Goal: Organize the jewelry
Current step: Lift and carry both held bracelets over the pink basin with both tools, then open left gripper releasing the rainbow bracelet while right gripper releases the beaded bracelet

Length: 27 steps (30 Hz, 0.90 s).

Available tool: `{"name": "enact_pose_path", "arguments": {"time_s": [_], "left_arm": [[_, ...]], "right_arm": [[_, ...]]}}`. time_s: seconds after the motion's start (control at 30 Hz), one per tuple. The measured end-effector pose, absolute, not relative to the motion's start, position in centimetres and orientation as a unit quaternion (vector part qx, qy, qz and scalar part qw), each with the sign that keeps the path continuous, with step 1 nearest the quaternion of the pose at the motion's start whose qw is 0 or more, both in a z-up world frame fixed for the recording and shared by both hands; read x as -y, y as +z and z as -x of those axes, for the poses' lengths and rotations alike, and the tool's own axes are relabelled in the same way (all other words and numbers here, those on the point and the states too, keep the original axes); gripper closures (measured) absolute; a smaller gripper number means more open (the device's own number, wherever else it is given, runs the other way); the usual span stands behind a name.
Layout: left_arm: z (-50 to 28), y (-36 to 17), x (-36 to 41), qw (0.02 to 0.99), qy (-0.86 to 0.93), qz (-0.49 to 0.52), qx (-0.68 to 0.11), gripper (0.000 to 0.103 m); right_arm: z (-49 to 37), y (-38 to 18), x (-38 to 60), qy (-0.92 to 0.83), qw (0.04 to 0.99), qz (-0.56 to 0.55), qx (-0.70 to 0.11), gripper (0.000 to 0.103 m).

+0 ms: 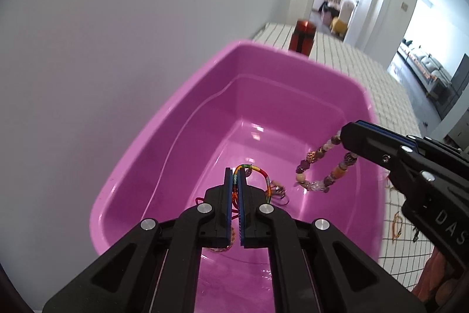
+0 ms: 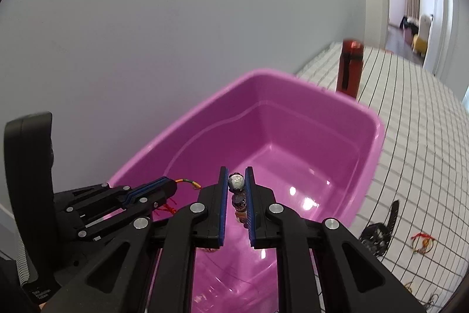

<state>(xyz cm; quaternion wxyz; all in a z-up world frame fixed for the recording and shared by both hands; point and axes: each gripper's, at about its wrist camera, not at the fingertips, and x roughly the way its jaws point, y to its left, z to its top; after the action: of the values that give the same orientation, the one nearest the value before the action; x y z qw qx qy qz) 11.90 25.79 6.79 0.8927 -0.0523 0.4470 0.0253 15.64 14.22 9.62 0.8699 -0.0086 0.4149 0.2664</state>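
A pink plastic tub stands on the checked tablecloth against the wall. My left gripper is shut on a multicoloured woven cord bracelet and holds it over the tub's inside. It also shows in the right wrist view, with the cord sticking out of it. My right gripper is shut on a beaded bracelet above the tub. In the left wrist view the right gripper holds the bead loop hanging over the tub's right side.
A red bottle stands behind the tub. More jewelry lies on the white checked cloth right of the tub: a black piece, a red-and-gold string piece and thin cords. A doorway opens at the far right.
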Motion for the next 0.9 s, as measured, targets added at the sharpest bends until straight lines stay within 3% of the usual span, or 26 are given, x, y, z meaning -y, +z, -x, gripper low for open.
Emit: {"name": "enact_pose_path", "arguments": {"time_s": [0.37, 0.4, 0.43, 0.47, 0.5, 0.53, 0.9], "left_arm": [[-13.6, 3.2, -27.0, 0.864, 0.042, 0.055, -0.499, 0.098], [-13.6, 3.3, -27.0, 0.863, 0.043, 0.054, -0.501, 0.097], [-13.6, 3.3, -27.1, 0.862, 0.046, 0.052, -0.502, 0.089], [-13.5, 3.3, -27.2, 0.861, 0.050, 0.051, -0.503, 0.068], [-13.4, 3.3, -27.4, 0.862, 0.054, 0.053, -0.501, 0.054], [-13.3, 3.5, -27.6, 0.864, 0.056, 0.057, -0.496, 0.028], [-11.4, 5.0, -28.8, 0.864, 0.085, 0.073, -0.491, 0.019]], "right_arm": [[-17.7, 5.4, -15.9, 0.233, 0.848, 0.047, -0.473, 0.092], [-17.8, 5.2, -15.7, 0.229, 0.848, 0.047, -0.476, 0.087], [-17.9, 5.2, -15.6, 0.225, 0.849, 0.047, -0.476, 0.080], [-17.9, 5.3, -15.4, 0.221, 0.851, 0.047, -0.474, 0.066], [-18.1, 5.5, -15.1, 0.219, 0.854, 0.046, -0.470, 0.062], [-18.1, 5.8, -14.9, 0.217, 0.857, 0.048, -0.466, 0.062], [-16.5, 6.9, -13.1, 0.206, 0.867, 0.035, -0.453, 0.056]]}}
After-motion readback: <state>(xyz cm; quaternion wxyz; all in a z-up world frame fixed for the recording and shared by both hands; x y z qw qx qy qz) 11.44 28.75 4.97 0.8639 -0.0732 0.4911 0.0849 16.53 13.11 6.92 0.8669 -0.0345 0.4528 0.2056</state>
